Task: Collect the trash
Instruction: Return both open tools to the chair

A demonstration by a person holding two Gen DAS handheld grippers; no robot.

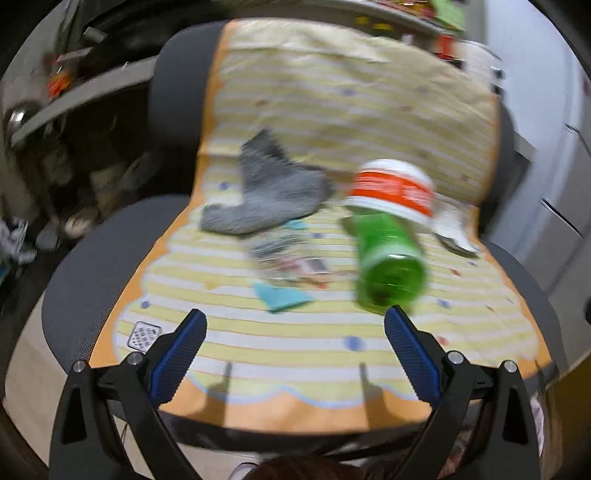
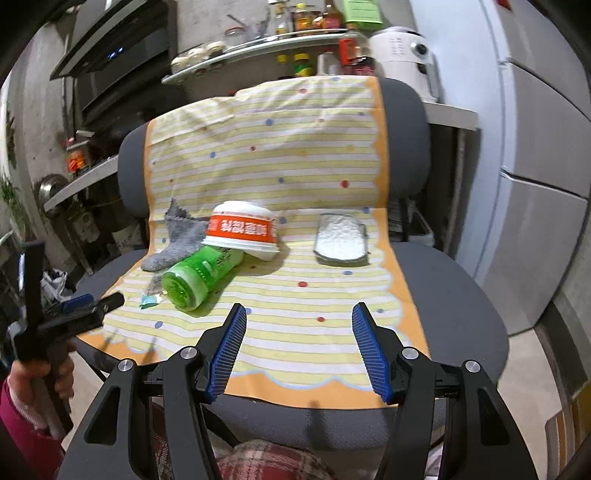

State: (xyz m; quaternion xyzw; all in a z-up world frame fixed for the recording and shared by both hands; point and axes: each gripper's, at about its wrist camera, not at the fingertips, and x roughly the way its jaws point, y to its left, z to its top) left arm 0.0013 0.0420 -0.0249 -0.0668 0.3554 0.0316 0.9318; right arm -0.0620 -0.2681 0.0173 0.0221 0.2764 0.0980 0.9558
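A green plastic bottle (image 1: 388,266) (image 2: 199,275) lies on its side on a striped yellow towel (image 1: 332,110) (image 2: 295,155) draped over a grey office chair. Its neck goes under a tipped white and orange noodle cup (image 1: 393,190) (image 2: 242,230). A grey sock (image 1: 266,195) (image 2: 177,243) lies to the left. A torn clear and teal wrapper (image 1: 284,273) (image 2: 149,301) rests in front of the sock. My left gripper (image 1: 295,321) is open above the seat's front, its right finger just below the bottle. My right gripper (image 2: 299,312) is open over bare towel.
A white padded item (image 2: 341,240) lies at the right of the seat. Shelves with jars and bottles (image 2: 295,26) stand behind the chair, and a grey cabinet (image 2: 543,147) is to the right. A hand (image 2: 33,373) holds the left gripper at the lower left.
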